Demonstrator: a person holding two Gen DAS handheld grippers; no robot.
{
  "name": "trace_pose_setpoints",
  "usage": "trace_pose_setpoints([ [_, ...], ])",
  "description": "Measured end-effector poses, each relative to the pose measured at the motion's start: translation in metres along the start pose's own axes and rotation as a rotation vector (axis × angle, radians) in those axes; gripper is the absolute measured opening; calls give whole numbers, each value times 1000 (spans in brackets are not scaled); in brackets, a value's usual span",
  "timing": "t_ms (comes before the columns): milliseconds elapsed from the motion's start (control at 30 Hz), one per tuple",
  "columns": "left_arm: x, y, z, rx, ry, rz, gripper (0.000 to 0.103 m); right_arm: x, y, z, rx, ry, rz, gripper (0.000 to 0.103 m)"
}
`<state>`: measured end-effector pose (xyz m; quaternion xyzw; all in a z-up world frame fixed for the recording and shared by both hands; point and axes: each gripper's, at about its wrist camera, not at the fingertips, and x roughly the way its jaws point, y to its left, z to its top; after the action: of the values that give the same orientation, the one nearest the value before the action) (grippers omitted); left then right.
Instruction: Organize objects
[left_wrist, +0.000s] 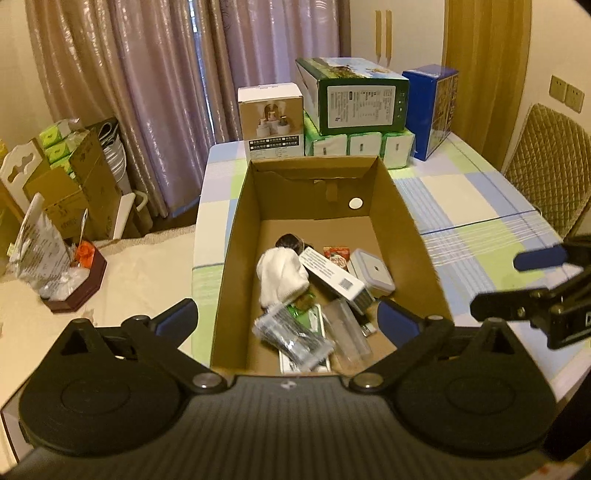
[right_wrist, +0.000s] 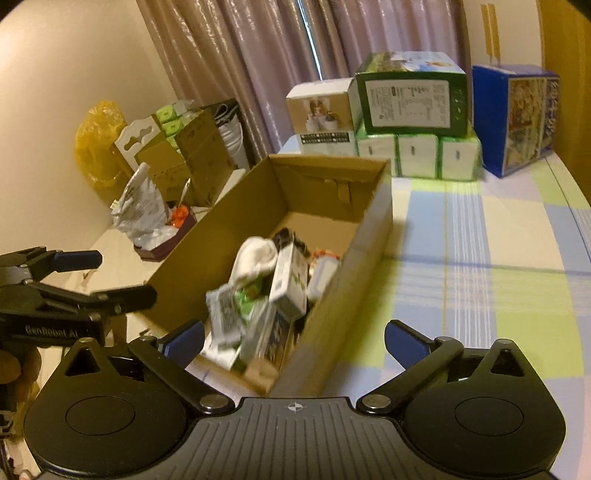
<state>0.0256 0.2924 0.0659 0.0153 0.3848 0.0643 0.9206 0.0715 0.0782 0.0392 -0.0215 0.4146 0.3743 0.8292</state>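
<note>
An open brown cardboard box (left_wrist: 402, 221) (right_wrist: 373, 236) stands on the checked tablecloth. Inside lie white socks (left_wrist: 282, 275) (right_wrist: 255, 262), a long white carton (left_wrist: 332, 277), a small square white lidded container (left_wrist: 373, 271), a red packet (left_wrist: 338, 254), a silver foil packet (left_wrist: 291, 338) and a clear plastic piece (left_wrist: 347, 332). My left gripper (left_wrist: 288, 317) hovers open above the box's near end, holding nothing. My right gripper (right_wrist: 293, 338) is open and empty by the box's near right corner; it also shows at the right edge of the left wrist view as the right gripper (left_wrist: 517, 280).
Stacked product boxes (left_wrist: 351, 96), green tissue packs (left_wrist: 362, 146) and a blue box (left_wrist: 436, 110) stand at the table's far end. A padded chair (left_wrist: 546, 166) is on the right. A side table on the left holds cartons (left_wrist: 74, 184), a foil bag (left_wrist: 40, 251) and a dark tray (left_wrist: 79, 284).
</note>
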Motion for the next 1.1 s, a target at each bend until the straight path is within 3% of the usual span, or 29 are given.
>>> trace_pose_setpoints([
  [433, -57, -36, -26, 17, -3, 23, 102, -43, 9, -31, -5, -2, -15, 101],
  [1100, -98, -40, -46, -87, -8, 57, 102, -69, 20, -55, 1, 10, -63, 101],
])
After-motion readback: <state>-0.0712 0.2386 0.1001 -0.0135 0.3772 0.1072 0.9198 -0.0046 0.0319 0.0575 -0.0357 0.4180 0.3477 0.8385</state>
